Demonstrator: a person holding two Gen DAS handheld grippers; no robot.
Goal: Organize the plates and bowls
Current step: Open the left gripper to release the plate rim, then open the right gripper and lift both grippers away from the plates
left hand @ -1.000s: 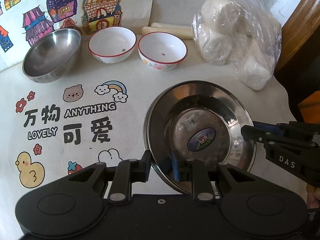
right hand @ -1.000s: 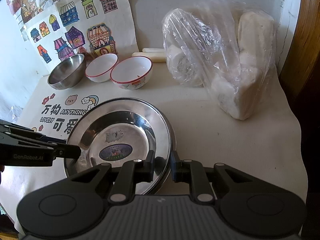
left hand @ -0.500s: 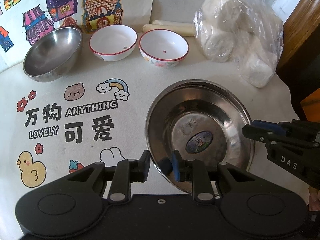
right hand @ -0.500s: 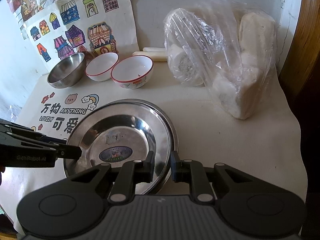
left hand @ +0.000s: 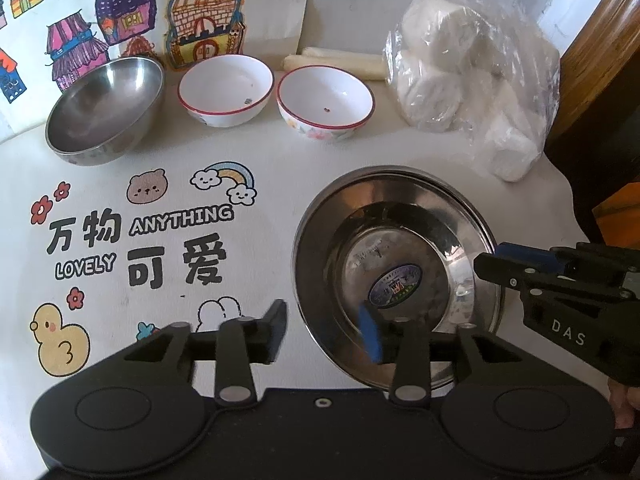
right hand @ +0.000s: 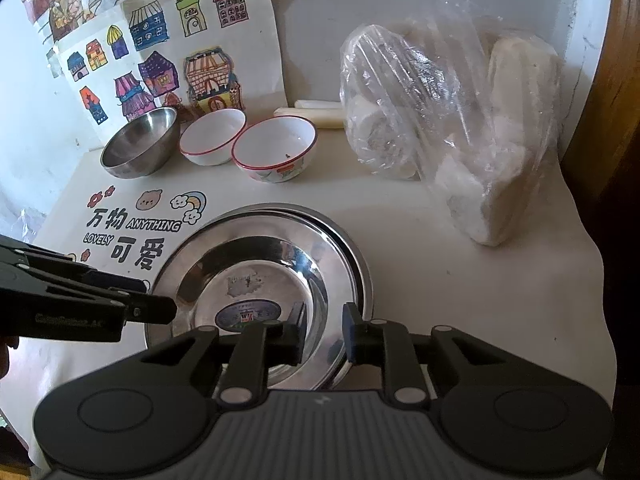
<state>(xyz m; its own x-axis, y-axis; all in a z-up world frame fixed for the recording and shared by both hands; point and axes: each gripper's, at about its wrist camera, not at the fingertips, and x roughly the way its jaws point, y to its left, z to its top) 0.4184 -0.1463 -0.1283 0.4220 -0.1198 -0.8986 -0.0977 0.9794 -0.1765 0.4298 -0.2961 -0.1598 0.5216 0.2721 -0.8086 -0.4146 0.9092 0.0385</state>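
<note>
A steel plate (left hand: 400,236) with a blue sticker lies on a second steel plate (right hand: 360,264) on the printed cloth. My left gripper (left hand: 322,328) straddles the plate's near left rim; its jaws are opening and the pads stand clear of the rim. My right gripper (right hand: 324,332) is shut on the top plate's right rim, its jaws just starting to open. In the left wrist view the right gripper (left hand: 486,264) reaches in from the right. At the back stand a steel bowl (left hand: 104,108) and two red-rimmed white bowls (left hand: 226,90) (left hand: 324,100).
A clear plastic bag of white buns (left hand: 472,92) fills the back right corner, with pale sticks (left hand: 340,62) behind the bowls. Coloured house drawings (left hand: 200,24) lean on the wall. The table edge (right hand: 600,320) drops off at the right, beside a wooden door frame.
My left gripper's jaws have spread wide and let go of the plate's rim. The plate has settled lower and flatter. The right gripper stays at the right rim.
</note>
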